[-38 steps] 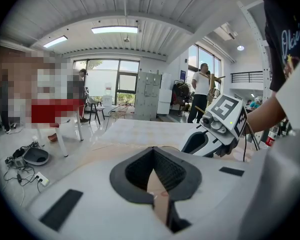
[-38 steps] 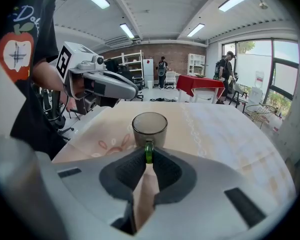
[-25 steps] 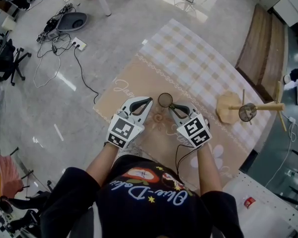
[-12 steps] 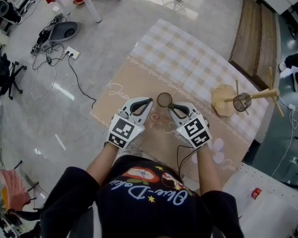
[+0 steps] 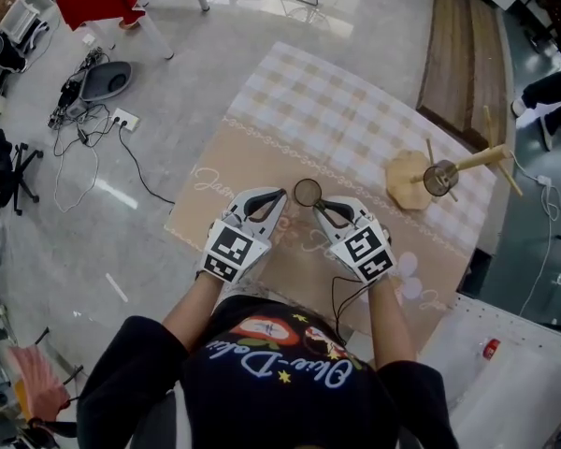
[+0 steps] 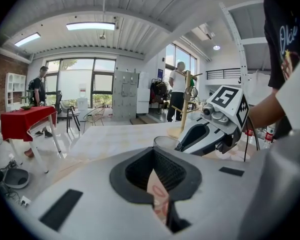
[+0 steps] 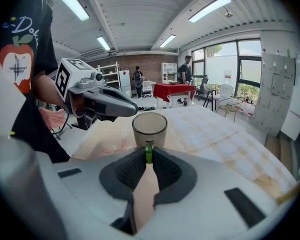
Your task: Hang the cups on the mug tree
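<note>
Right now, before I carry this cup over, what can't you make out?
- Head view: the cup handle is hidden under the right gripper fingers.
- Head view: the mug tree is small; free pegs unclear.
- Left gripper view: the right gripper covers part of the tree's base; the hanging cup is tiny.
- Right gripper view: the cup's bottom sits behind the gripper body; contact with the tablecloth unclear.

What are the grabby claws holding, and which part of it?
The right gripper pinches the glass cup by its green handle. The left gripper holds nothing.
</note>
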Demonstrator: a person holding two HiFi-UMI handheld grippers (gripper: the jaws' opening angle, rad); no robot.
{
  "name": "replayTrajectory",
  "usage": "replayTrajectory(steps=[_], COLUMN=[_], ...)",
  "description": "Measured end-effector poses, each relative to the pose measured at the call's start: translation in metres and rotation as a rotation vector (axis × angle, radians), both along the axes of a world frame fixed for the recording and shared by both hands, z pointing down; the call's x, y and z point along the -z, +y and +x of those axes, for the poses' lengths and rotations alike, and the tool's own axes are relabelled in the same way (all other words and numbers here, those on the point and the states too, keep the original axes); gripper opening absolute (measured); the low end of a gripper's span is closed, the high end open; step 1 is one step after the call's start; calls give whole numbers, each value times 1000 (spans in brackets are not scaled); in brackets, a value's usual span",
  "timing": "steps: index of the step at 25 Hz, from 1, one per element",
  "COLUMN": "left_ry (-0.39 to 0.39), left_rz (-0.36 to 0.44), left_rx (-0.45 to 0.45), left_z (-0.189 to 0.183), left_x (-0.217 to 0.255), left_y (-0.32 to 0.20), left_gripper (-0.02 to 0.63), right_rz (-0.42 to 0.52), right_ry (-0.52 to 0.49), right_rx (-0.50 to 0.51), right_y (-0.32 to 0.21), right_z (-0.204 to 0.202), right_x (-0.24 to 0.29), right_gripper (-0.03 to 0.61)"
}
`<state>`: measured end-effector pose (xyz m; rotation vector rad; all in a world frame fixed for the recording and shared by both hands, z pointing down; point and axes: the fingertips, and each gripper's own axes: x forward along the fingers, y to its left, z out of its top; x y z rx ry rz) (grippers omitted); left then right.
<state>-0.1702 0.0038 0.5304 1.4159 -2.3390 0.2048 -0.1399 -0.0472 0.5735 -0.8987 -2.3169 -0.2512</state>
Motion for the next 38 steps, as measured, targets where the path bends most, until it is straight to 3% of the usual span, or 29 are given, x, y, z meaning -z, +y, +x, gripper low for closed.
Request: replayTrajectory(steps=[38], left_ry=[-45], left_rz=[33], left_rx=[-247], left_z=[36], left_x=[22], left_y=[-74], left_gripper=[5], right_rz=[-49], right_ry=[-59], right_rx=[-280], right_y=[-57], right_z=[38], right_x=[38], right_gripper=[48])
